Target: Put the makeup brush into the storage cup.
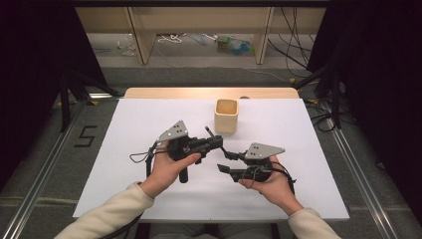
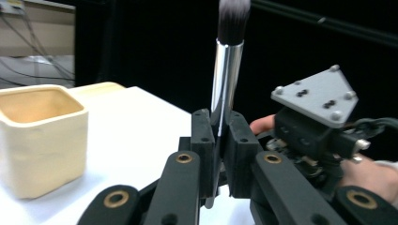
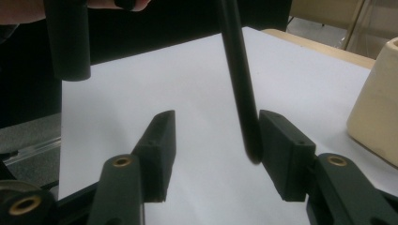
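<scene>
High view, mid-handover: I have the left tongs [image 1: 215, 142] clenched on a makeup brush [image 1: 211, 133] above the middle of the white table [image 1: 149, 119], with the right tongs [image 1: 230, 160] released just beside them, at about four o'clock. A cream square cup [image 1: 226, 116] stands on the table at twelve o'clock from the brush, near but apart.

Seen from the left gripper view, the brush [image 2: 224, 93] stands upright between the two pads, which press on its shiny metal ferrule, the dark bristle head at the top. The cup [image 2: 42, 140] sits at nine o'clock, open and, as far as I can see, with nothing inside. The other hand [image 2: 371, 173] and its grey plate lie at three o'clock.

From the right gripper view, the black handle [image 3: 241, 84] hangs down between spread jaws, close against the pad at three o'clock, though I cannot tell whether it touches. The pad at nine o'clock stands well clear, so nothing is gripped on this side. The cup [image 3: 375, 117] shows at the three o'clock edge.

My reading of the brush: light, stiff along handle and ferrule, soft only at the bristles. The polished ferrule looks slippery, so the present hold could let it rotate or slide. I judge the matte handle the safer place to grip, and I would keep the pads off the bristles, which would splay and give no purchase.
</scene>
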### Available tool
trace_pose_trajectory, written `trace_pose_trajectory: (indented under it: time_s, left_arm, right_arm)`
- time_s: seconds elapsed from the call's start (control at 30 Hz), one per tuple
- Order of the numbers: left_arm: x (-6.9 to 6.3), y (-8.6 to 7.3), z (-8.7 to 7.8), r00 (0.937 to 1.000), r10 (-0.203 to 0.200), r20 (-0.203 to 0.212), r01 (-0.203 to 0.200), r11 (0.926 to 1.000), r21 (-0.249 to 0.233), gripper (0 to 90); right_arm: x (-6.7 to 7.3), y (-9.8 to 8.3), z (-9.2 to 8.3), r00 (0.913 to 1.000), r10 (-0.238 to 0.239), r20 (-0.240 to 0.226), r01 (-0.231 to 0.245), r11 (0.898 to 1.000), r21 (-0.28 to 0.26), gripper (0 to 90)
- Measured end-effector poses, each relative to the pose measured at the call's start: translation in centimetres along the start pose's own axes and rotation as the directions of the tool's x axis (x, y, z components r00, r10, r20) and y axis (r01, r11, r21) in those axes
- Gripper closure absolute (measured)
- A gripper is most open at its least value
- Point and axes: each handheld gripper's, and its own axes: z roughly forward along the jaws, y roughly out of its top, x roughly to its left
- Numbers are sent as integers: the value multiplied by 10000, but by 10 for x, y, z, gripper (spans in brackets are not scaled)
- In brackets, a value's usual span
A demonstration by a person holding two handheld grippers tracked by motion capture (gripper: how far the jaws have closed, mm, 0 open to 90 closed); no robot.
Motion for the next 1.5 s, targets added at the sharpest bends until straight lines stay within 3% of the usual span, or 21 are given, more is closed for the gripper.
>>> trace_pose_trajectory:
  time_s: [0.1, 0.13, 0.17, 0.2, 0.33, 0.57, 0.73, 0.8, 0.93, 1.0, 1.1, 1.23, 1.33, 1.5]
  left_arm:
    - [0, 0, -1, 9993, 220, -286, -216, 9997, 135, 835]
    - [-1, 1, -2, 9967, 578, -569, -562, 9980, 288, 836]
    - [-1, 1, -2, 9967, 578, -569, -562, 9980, 288, 836]
    - [-3, 1, -2, 9937, 779, -805, -746, 9962, 441, 835]
    - [-4, 3, -3, 9856, 1307, -1072, -1253, 9905, 562, 835]
    - [-3, 4, -5, 9724, 1668, -1634, -1595, 9856, 570, 835]
    - [-1, 4, -6, 9697, 1718, -1735, -1645, 9848, 553, 835]
    - [-1, 4, -6, 9690, 1696, -1794, -1615, 9851, 586, 836]
    - [-2, 3, -5, 9664, 1787, -1850, -1684, 9832, 698, 835]
    - [-3, 2, -4, 9613, 1951, -1944, -1810, 9795, 883, 835]
    - [-5, 0, -1, 9610, 2024, -1883, -1821, 9760, 1193, 835]
    - [-9, -3, 3, 9614, 2122, -1752, -1865, 9706, 1522, 835]
    - [-12, -7, 7, 9621, 2246, -1543, -1970, 9645, 1757, 835]
    - [-15, -8, 8, 9643, 2215, -1450, -1946, 9643, 1795, 835]
  right_arm:
    - [0, 0, 0, 10000, -4, 89, 4, 10000, 89, 441]
    - [0, 0, 0, 9999, -8, 147, 7, 10000, 70, 433]
    - [0, 0, 0, 9999, -8, 147, 7, 10000, 70, 433]
    - [0, -1, 1, 9999, -19, 146, 18, 10000, 94, 416]
    - [1, -2, 3, 9999, -65, 155, 62, 9998, 190, 392]
    - [2, -5, 3, 9996, -10, 281, 0, 9994, 345, 379]
    - [2, -6, 1, 9998, -46, 213, 34, 9984, 557, 376]
    - [2, -6, -1, 9992, -32, 388, 6, 9978, 664, 367]
    - [2, -4, -2, 9992, -23, 402, 7, 9992, 392, 363]
    - [2, -4, -1, 9988, -73, 475, 60, 9996, 283, 360]
    - [3, -2, 0, 9975, -190, 687, 161, 9990, 427, 359]
    - [5, -1, 4, 9977, -209, 642, 191, 9994, 272, 368]
    - [8, 1, 10, 9959, -520, 735, 505, 9985, 230, 414]
    - [8, 2, 15, 9924, -716, 1002, 699, 9974, 202, 494]
